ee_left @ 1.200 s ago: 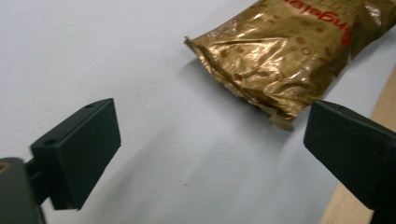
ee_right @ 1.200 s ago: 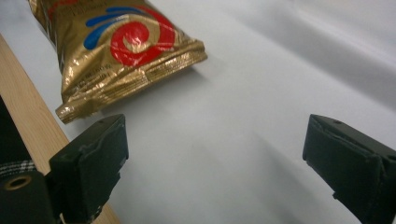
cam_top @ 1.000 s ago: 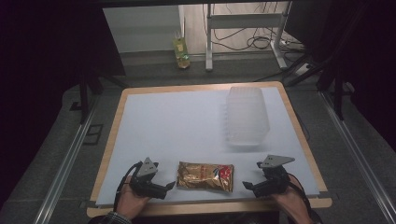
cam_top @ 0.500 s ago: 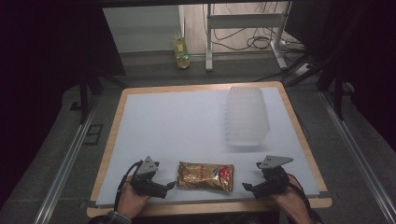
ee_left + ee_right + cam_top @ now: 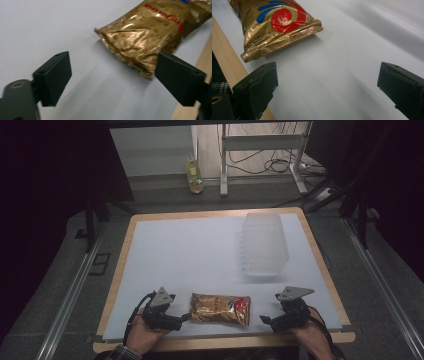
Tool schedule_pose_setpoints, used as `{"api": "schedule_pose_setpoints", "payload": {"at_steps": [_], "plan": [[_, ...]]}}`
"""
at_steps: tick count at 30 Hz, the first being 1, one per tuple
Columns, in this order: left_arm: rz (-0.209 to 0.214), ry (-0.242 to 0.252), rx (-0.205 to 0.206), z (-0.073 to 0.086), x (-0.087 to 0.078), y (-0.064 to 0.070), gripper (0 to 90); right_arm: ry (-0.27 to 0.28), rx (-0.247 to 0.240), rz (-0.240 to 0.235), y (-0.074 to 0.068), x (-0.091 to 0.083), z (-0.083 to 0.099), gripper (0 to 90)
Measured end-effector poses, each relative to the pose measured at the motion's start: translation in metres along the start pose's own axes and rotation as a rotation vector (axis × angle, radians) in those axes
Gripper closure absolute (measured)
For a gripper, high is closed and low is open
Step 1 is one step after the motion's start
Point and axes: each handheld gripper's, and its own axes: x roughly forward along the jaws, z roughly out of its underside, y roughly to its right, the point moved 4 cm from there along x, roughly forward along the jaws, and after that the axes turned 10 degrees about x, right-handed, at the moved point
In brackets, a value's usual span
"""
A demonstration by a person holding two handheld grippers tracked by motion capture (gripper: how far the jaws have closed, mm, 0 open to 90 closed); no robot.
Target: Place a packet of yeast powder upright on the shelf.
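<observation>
A gold foil snack bag with red and blue print lies flat near the table's front edge, between the two grippers. My left gripper rests on the table just left of it, open, and its own view has the bag's crimped end just ahead of the jaws. At the bag's right my right gripper is open and points toward the bag, whose sealed edge lies ahead and left of its jaws. Neither gripper touches the bag.
A clear ribbed plastic container lies on the white table surface at the back right. The table has a wooden rim along the front. Beyond the table, a bottle stands on the floor near metal frame legs and cables.
</observation>
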Motion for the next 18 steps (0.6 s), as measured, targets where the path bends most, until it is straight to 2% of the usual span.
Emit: {"api": "schedule_pose_setpoints", "payload": {"at_steps": [1,4,6,9,13,18], "plan": [[0.0,0.0,0.0,0.0,0.0,0.0,18.2,0.0,0.0,0.0,0.0,0.0,0.0,3.5],[0.038,0.004,0.003,-0.004,0.002,0.004,22.5,-0.002,-0.003,-0.005,-0.001,0.001,0.0,3.5],[0.042,0.008,0.006,-0.005,0.002,0.005,23.3,-0.004,-0.006,-0.006,-0.001,0.002,0.0,3.5],[0.043,0.018,0.014,-0.011,0.002,0.008,24.8,-0.011,-0.007,-0.009,-0.002,0.003,0.001,3.5],[0.041,0.0,0.023,-0.015,0.006,0.012,24.9,-0.011,-0.008,-0.009,-0.002,0.003,0.001,3.5],[0.037,-0.015,0.037,-0.019,0.01,0.015,32.9,-0.011,-0.004,-0.004,-0.001,0.002,0.001,3.5]]}}
